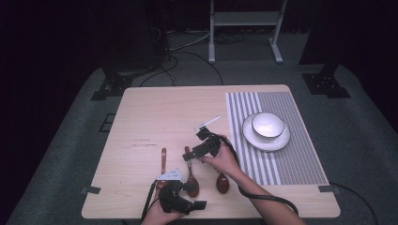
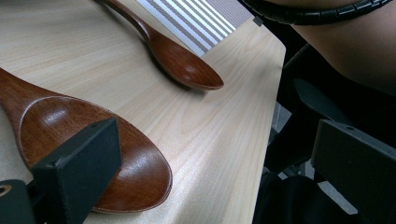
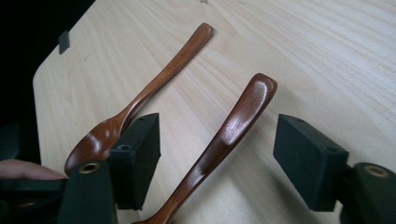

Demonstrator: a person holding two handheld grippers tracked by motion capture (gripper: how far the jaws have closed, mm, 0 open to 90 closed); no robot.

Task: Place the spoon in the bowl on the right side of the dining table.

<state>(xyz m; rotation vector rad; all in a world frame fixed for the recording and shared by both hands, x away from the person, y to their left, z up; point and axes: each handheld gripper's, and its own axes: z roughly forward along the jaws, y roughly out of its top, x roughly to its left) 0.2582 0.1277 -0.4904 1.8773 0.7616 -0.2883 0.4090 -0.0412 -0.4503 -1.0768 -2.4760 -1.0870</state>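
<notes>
Fingers of the right gripper (image 3: 217, 158) stood wide astride the middle wooden spoon's handle (image 3: 233, 123); a skewed squeeze could flick it. Left gripper (image 2: 210, 158) gaped at 6 o'clock over that spoon's bowl (image 2: 135, 158). At 2 o'clock sat the bowl (image 1: 267, 124).

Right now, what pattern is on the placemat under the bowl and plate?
The placemat has grey and white stripes, wider on its left part and fine on the rest; the high view shows it best.

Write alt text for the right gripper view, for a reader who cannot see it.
The right tool's two black jaws stand open on either side of the handle of a brown wooden spoon lying on a light wooden table, not touching it. A second wooden spoon lies beside it to the left, its bowl partly behind the left jaw.
</notes>
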